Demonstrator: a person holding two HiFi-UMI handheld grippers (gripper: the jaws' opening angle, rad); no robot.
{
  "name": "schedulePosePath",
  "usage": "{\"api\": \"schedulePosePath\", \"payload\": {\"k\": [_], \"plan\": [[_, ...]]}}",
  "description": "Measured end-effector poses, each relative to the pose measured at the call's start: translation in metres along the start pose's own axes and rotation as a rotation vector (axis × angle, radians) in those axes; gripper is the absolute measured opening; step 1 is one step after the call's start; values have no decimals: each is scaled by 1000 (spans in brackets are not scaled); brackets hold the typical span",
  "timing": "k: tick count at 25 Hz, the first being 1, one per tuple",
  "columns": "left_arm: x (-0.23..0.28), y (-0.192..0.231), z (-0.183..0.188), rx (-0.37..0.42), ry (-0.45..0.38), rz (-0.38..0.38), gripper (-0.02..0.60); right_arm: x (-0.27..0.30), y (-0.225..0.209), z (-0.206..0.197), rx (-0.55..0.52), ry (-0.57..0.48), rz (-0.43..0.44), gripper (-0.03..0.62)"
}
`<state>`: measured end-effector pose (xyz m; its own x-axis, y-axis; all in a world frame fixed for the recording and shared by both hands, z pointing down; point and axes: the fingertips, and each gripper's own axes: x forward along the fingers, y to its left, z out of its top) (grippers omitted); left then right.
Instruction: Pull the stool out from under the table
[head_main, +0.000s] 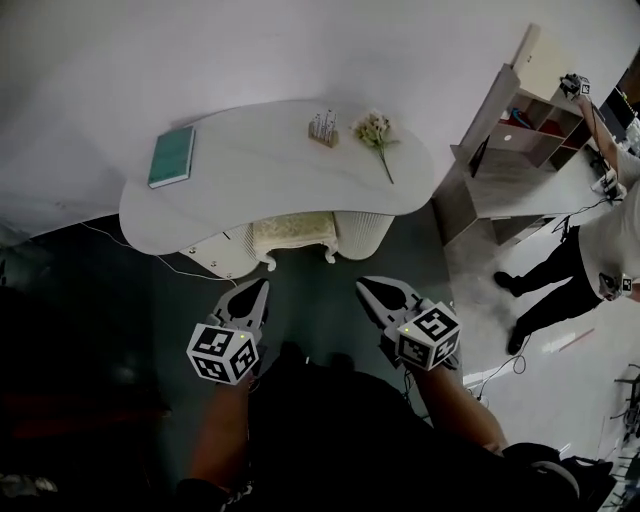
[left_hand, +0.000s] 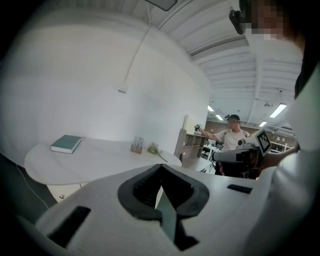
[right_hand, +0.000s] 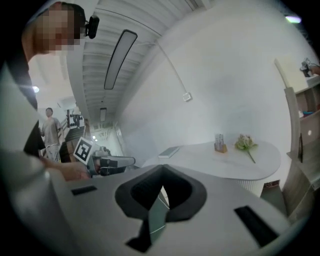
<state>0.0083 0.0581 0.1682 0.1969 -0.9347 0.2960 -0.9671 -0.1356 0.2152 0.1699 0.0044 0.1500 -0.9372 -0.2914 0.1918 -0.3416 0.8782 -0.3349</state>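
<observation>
Closest in, both grippers hang just before the person's body, side by side over the dark floor (head_main: 312, 300). The left gripper (head_main: 261, 292) has its jaws pressed together at the tips, and its own view shows nothing caught between them. The right gripper (head_main: 366, 288) is likewise clenched and empty. Neither touches anything, and both point roughly toward the table.

Beyond a stretch of bare floor stands the stool (head_main: 292, 234), a cream cushioned seat on pale legs. It is tucked under the near edge of the table (head_main: 260, 175), with only its front part and two legs showing past the rim. It is well apart from both grippers.

On the white tabletop lie a green book (head_main: 172, 156) at the left, a small holder (head_main: 322, 128) near the middle and a flower (head_main: 376, 132) just beside it. Farther off to the right are a shelf (head_main: 520, 125) and another person (head_main: 590, 255).

As I judge it, the task has not begun: the stool sits in its tucked place and no grip is made. Everything is left to do, namely closing the gap, parting the jaws, taking the seat edge or a leg, and drawing the stool back clear of the table.
</observation>
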Motion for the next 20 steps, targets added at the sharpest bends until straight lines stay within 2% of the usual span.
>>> {"api": "schedulePosePath", "payload": {"k": [3,8,11,16,20], "plan": [[-3,29,-6,0,-18,55,8,26,6,-5,-19,54,25,6],[8,90,-32,70,18,86,8,85,0,-22,-56,151,4,5],[31,129,-46,45,23,55,8,131,-10,-33,-23,189,-17,6],[59,175,-73,-4,51,13,8,183,-8,-80,8,292,17,5],[82,191,-95,-24,90,-6,8,199,-5,-111,60,337,30,6]]}}
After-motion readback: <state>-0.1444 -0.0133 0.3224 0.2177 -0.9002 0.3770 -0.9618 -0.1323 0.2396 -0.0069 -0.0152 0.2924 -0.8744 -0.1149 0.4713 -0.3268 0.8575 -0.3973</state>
